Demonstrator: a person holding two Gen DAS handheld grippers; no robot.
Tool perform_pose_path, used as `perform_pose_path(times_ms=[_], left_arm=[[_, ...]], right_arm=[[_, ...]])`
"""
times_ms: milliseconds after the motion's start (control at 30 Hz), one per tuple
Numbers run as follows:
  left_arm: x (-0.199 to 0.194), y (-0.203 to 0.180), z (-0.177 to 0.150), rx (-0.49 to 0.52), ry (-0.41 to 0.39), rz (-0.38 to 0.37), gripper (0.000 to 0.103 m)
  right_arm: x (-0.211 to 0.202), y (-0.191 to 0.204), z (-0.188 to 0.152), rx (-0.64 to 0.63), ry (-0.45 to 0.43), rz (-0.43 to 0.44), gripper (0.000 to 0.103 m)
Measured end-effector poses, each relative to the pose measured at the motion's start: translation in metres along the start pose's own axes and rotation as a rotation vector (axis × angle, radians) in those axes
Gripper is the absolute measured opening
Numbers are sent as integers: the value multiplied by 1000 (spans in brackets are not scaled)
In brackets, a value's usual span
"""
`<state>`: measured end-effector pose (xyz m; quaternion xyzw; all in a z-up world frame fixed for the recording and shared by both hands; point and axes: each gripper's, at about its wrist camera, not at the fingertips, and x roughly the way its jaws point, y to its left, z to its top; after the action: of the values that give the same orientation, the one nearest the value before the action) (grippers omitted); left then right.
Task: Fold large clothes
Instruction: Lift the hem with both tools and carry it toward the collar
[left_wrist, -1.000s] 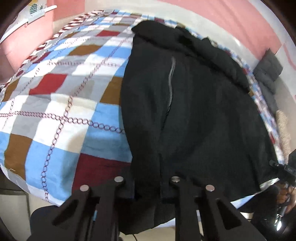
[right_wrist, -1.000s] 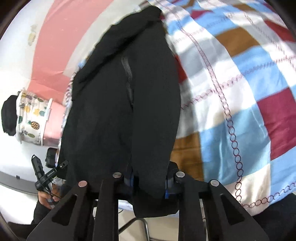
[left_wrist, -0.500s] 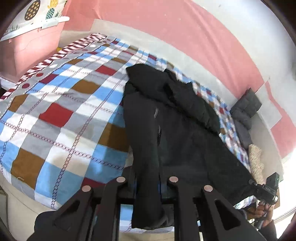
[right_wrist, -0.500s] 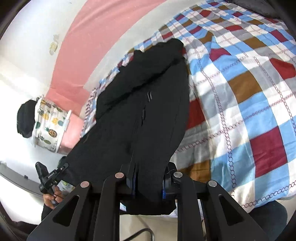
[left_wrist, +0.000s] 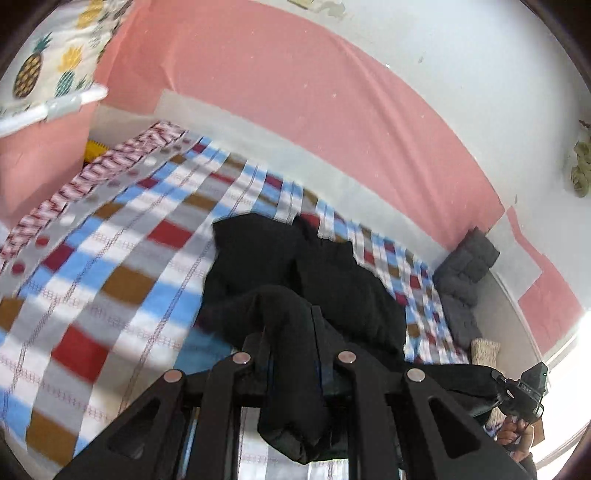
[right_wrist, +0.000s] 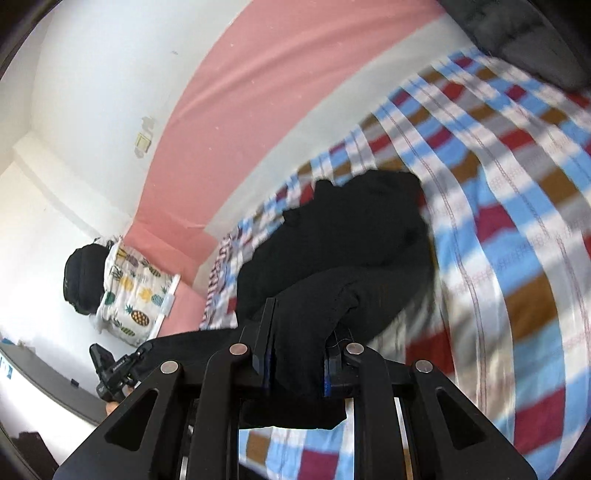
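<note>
Fold step: left gripper (left_wrist: 293, 363) and right gripper (right_wrist: 295, 363) each clamped on coat (left_wrist: 314, 273) hem, raised above bed (left_wrist: 122, 258). Next, likely: carry hem toward collar, lay flat.

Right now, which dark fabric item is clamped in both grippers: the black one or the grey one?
The black jacket, spread mid-bed on the checked blanket; its near hem is pinched by the left gripper and the right gripper. The grey quilted bundle lies untouched by the wall.

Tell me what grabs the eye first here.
The black jacket dominates: each gripper, left and right, is clamped on a near corner, lifting its edge off the bed. Under it spreads the bright checked bedspread, against a pink wall.
</note>
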<state>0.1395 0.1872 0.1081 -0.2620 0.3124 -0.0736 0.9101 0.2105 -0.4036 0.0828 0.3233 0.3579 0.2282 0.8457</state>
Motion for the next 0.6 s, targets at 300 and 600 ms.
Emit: perform_pose_path(times_ms=[300,600], left_arm=[[83,-24,92,21,-13,29,15],[207,-12,150,-11,70,117,16]], right_arm=[[70,7,96,41,-46,-15,19],[165,-27,165,159,-6,-73,20]])
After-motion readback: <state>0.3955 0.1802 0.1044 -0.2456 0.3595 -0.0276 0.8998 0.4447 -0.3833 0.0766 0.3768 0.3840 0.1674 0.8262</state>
